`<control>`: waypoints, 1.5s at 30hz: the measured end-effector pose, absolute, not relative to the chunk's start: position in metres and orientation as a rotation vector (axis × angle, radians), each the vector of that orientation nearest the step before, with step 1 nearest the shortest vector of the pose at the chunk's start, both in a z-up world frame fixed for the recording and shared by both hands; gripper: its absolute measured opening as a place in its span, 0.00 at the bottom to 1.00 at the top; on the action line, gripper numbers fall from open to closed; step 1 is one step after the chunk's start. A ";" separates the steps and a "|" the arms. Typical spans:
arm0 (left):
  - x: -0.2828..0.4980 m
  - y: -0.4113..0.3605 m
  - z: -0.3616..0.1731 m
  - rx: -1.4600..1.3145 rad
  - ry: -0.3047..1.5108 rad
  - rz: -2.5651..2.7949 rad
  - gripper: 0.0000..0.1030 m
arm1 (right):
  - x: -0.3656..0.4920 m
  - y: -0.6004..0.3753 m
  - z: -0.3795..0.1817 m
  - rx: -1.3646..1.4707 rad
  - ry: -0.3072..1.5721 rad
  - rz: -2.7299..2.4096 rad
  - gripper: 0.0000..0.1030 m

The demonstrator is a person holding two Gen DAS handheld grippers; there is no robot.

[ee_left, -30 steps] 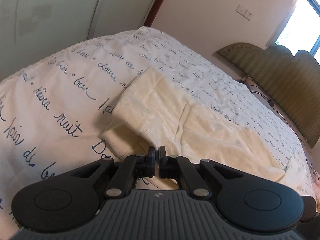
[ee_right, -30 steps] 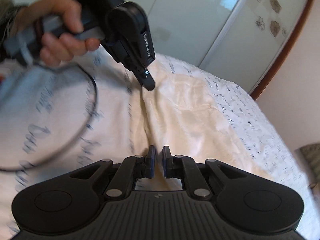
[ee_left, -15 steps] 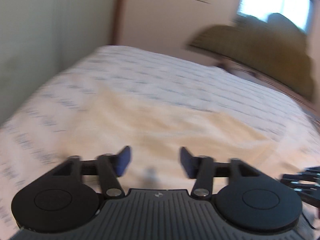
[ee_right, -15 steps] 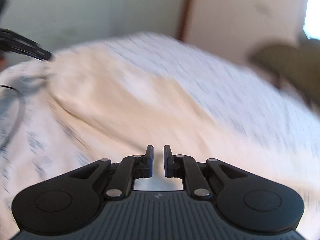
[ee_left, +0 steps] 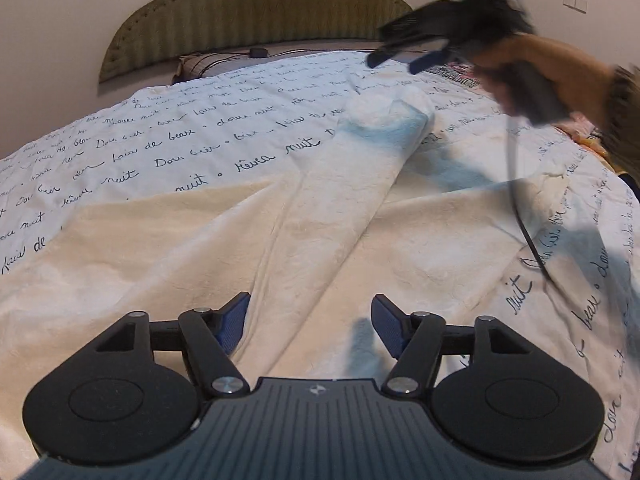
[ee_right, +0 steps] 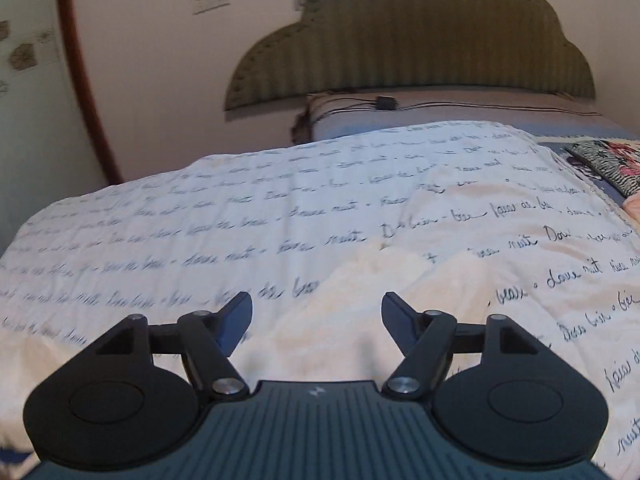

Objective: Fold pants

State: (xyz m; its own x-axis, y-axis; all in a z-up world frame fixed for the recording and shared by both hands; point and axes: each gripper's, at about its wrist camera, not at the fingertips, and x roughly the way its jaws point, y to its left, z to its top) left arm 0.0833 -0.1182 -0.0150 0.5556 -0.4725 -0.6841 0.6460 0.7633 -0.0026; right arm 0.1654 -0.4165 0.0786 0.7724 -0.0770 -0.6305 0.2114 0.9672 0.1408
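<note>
Cream pants (ee_left: 320, 232) lie flat on the bed, with one leg running away toward the far right, where its end (ee_left: 384, 116) is bunched. My left gripper (ee_left: 310, 326) is open and empty, low over the near part of the pants. My right gripper (ee_right: 316, 320) is open and empty, just above the leg end (ee_right: 376, 280). In the left wrist view the right gripper (ee_left: 404, 58) shows blurred in the hand above that leg end.
The bedspread (ee_left: 168, 148) is white with dark handwriting print. A green padded headboard (ee_right: 412, 40) stands at the far end, with a pillow and cable (ee_right: 384, 102) below it. A patterned cloth (ee_right: 608, 164) lies at the right edge. A black cable (ee_left: 520, 208) hangs from the right gripper.
Both grippers have opened from shut. Both have swung round to face the headboard. The right gripper has moved to the far leg end.
</note>
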 end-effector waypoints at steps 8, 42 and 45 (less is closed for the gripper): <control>0.087 -0.123 -0.014 0.253 0.696 -0.657 0.37 | 0.286 -0.435 0.011 0.354 0.882 -0.411 0.68; 0.012 -0.118 -0.011 0.369 0.573 -0.720 0.05 | -0.120 -0.531 0.006 0.939 0.342 -0.474 0.05; 0.005 -0.121 -0.010 0.400 0.576 -0.730 0.09 | -0.119 -0.526 0.016 0.786 0.393 -0.586 0.08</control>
